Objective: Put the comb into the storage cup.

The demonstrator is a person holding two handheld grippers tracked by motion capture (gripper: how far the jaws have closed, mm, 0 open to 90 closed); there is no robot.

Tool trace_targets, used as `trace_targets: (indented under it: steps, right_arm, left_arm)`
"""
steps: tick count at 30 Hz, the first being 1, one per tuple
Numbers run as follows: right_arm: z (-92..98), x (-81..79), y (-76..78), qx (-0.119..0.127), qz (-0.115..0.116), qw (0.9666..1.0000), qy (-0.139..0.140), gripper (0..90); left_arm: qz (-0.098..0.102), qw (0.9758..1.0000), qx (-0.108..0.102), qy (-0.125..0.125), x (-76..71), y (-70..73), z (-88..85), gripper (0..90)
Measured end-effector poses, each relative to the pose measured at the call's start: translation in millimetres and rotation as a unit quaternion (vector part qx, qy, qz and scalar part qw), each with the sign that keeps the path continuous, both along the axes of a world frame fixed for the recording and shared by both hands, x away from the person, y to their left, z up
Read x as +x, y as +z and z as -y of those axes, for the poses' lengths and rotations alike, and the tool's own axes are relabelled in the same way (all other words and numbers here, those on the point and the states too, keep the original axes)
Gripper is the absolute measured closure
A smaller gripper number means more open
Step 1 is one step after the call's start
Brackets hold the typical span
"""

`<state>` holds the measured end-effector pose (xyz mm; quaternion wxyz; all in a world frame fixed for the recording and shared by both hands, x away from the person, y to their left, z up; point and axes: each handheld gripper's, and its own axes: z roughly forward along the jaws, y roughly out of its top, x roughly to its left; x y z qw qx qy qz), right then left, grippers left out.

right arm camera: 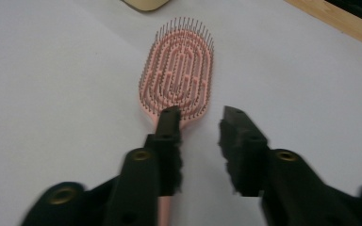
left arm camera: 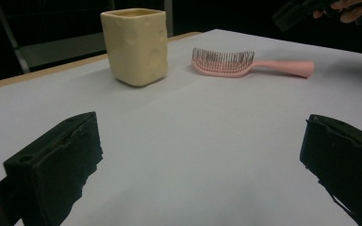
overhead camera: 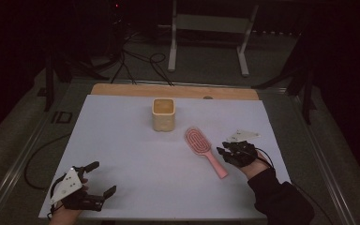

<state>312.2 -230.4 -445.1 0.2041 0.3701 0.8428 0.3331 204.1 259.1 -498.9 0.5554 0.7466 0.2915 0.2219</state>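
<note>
A pink hairbrush [overhead camera: 203, 149] lies bristles up on the white sheet, right of centre, its handle pointing toward the near right. My right gripper [overhead camera: 221, 152] hovers just right of the handle. In the right gripper view the right gripper [right arm camera: 200, 115] is open with a narrow gap; its left jaw overlaps the neck of the hairbrush [right arm camera: 176, 70], and bare sheet shows between the jaws. A pale yellow square cup [overhead camera: 163, 114] stands upright behind the brush. My left gripper [overhead camera: 102, 179] rests wide open at the near left corner. Its own view shows the left gripper [left arm camera: 200, 141], the cup [left arm camera: 134, 44] and the hairbrush [left arm camera: 231, 63] far ahead.
The white sheet [overhead camera: 136, 159] covers a wooden table whose far strip [overhead camera: 122, 89] shows. A metal stand [overhead camera: 206, 23] and cables lie on the floor beyond. The cup's base [right arm camera: 146, 4] peeks in at the top of the right gripper view.
</note>
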Motion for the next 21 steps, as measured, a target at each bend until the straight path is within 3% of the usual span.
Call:
trace_targets:
  steps: [8,9,11,13,18,21]
  right_arm:
    - [-7.5,1.4,2.3,0.004,-0.006,1.0,-0.003,40.4]
    - [-9.7,2.3,2.2,0.002,-0.011,0.9999,0.001,28.7]
    - [-10.7,2.6,1.8,-0.001,-0.015,0.9999,0.004,24.2]
    - [-16.3,2.7,-1.6,-0.014,-0.034,0.9993,0.01,9.1]
    - [-22.8,2.7,-6.1,-0.017,-0.044,0.9988,0.014,8.5]
    - [-29.9,3.2,-7.9,-0.024,-0.026,0.9994,0.004,8.5]
  left_arm:
    - [0.0,1.0,0.005,-0.002,0.1,0.1,0.7,0.0]
    - [-0.001,1.0,0.004,-0.002,0.1,-0.1,0.7,0.0]
    - [-0.002,1.0,0.005,-0.001,0.0,-0.2,0.7,0.0]
    - [0.001,0.9999,0.011,-0.001,-0.4,-0.1,1.3,0.0]
    - [0.002,1.0,0.009,-0.002,-0.5,0.0,1.2,0.0]
    - [0.001,1.0,0.009,-0.001,-0.5,0.1,0.9,0.0]
